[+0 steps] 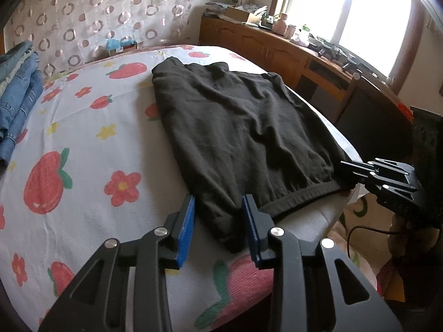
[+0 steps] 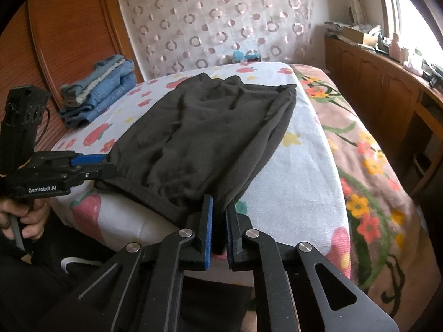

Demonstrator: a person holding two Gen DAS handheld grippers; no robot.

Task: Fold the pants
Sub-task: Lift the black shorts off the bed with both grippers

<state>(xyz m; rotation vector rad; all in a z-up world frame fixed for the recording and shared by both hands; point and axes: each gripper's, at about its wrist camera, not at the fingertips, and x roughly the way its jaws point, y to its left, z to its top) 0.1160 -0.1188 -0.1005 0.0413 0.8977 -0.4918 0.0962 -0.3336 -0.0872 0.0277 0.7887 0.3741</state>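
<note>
Black pants [image 1: 238, 127] lie flat on the bed, folded lengthwise, waistband at the near edge; they also show in the right wrist view [image 2: 210, 135]. My left gripper [image 1: 218, 207] is open, its blue pads either side of the waistband's left corner, the cloth between them. In the right wrist view the left gripper [image 2: 106, 163] sits at that same corner. My right gripper [image 2: 218, 218] is shut on the waistband's right corner. In the left wrist view the right gripper [image 1: 347, 170] touches that corner.
A strawberry-and-flower sheet [image 1: 91, 144] covers the bed. Folded blue jeans [image 1: 19, 99] are stacked at the far left, also in the right wrist view [image 2: 102, 85]. A wooden cabinet [image 1: 277, 52] with clutter runs under the window at right. A floral blanket [image 2: 368, 149] drapes the bed's right side.
</note>
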